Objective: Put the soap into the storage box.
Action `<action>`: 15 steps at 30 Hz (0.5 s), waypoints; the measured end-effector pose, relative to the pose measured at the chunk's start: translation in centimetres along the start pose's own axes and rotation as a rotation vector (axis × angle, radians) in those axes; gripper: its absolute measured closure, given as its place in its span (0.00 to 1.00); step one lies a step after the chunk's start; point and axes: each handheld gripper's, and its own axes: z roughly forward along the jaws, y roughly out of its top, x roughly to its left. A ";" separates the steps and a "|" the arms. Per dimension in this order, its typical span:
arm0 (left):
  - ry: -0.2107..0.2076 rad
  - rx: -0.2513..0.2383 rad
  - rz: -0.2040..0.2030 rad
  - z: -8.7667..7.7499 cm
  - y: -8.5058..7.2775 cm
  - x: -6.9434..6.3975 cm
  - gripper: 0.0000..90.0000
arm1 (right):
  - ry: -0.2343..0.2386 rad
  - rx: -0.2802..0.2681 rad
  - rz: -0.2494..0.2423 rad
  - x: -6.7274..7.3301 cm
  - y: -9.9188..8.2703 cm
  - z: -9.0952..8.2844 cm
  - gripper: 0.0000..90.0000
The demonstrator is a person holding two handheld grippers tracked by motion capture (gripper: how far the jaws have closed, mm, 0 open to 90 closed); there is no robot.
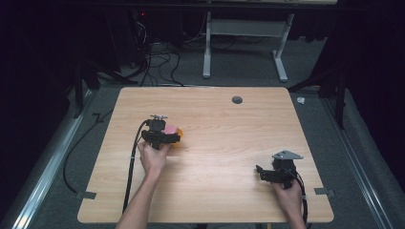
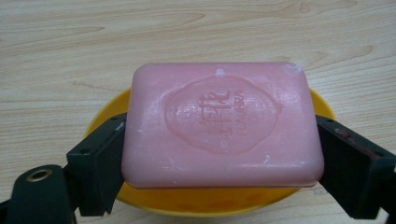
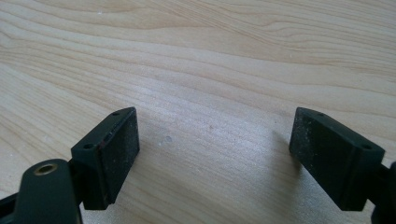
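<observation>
The left gripper (image 2: 219, 154) is clamping a pink soap bar (image 2: 222, 123) over a yellow dish (image 2: 205, 200). The right gripper (image 3: 215, 158) is hovering above the table (image 3: 210, 70), its 2 jaws standing apart with nothing between them.

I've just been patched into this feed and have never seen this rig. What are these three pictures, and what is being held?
A person at a wooden table holds a hand-held gripper in each hand. The high view looks down from above the person's side. The other two come from cameras riding on each gripper, looking along its black fingers. The left gripper is closed on a pink soap, with a yellow dish just beneath it; whether they touch is unclear. The right gripper is open with nothing between its fingers, over bare wood.
</observation>
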 end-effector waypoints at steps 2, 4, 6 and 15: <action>0.001 0.004 0.002 0.1 0.0 0.0 0.15 | 0.000 0.000 0.000 0.0 0.0 0.0 0.18; 0.002 0.010 0.001 0.2 0.0 0.0 0.15 | 0.000 0.000 0.000 0.0 0.0 0.0 0.18; 0.004 0.011 0.002 0.3 0.0 0.0 0.15 | 0.000 0.000 0.000 0.0 0.0 0.0 0.18; 0.006 0.031 -0.002 0.7 0.0 0.0 0.15 | 0.000 0.000 -0.001 0.0 0.0 0.0 0.18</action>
